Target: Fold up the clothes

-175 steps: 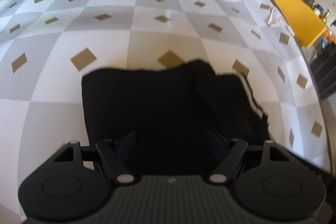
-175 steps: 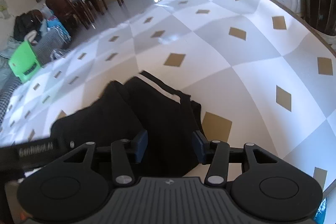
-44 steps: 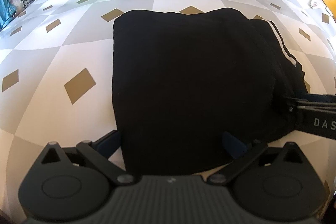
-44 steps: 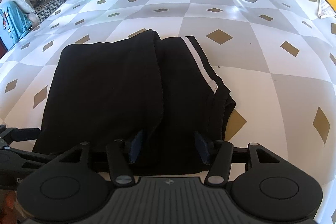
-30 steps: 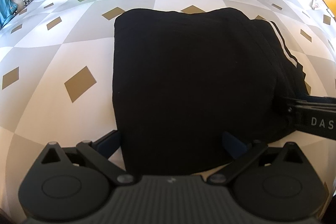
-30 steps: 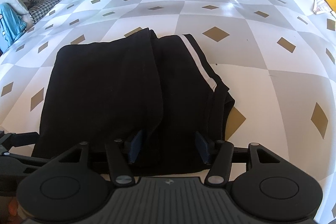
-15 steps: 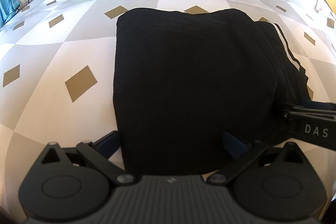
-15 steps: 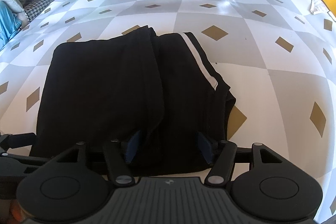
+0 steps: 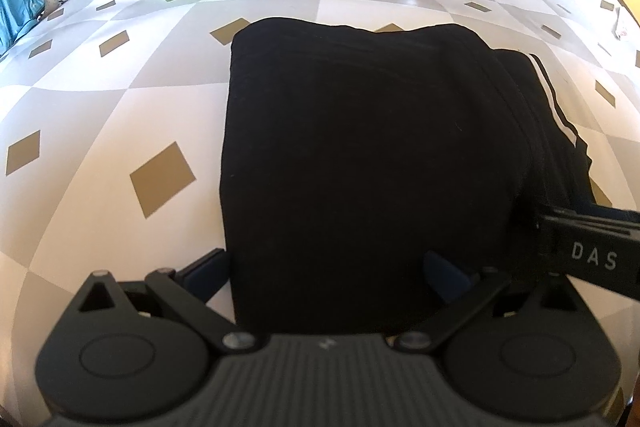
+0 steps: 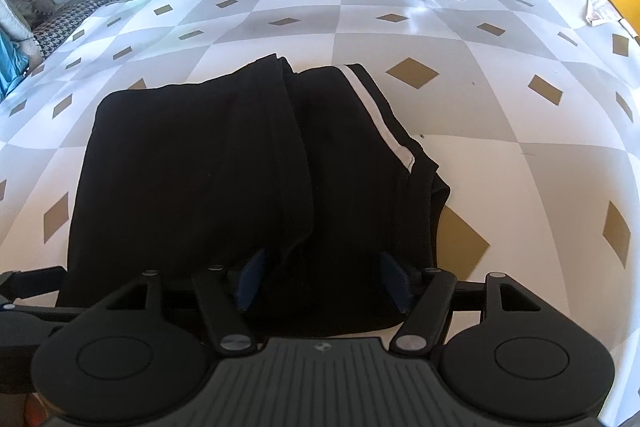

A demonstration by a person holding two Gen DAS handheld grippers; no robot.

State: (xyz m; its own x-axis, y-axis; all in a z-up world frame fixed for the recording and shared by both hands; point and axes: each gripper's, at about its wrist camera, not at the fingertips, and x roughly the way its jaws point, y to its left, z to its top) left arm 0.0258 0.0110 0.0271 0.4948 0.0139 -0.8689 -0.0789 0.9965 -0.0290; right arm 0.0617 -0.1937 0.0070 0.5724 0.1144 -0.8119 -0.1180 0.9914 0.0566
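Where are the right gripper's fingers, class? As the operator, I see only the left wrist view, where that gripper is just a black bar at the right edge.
Observer: In the right wrist view, the right gripper has its fingers spread apart, straddling the near edge of the folded black garment.
Operator: Is the cloth flat between them?
Observer: No. A thick upper flap ends in a raised edge that runs down to just beside one of the fingers.
Operator: And the other one?
Observer: It sits on the lower layer, short of the garment's white stripe.
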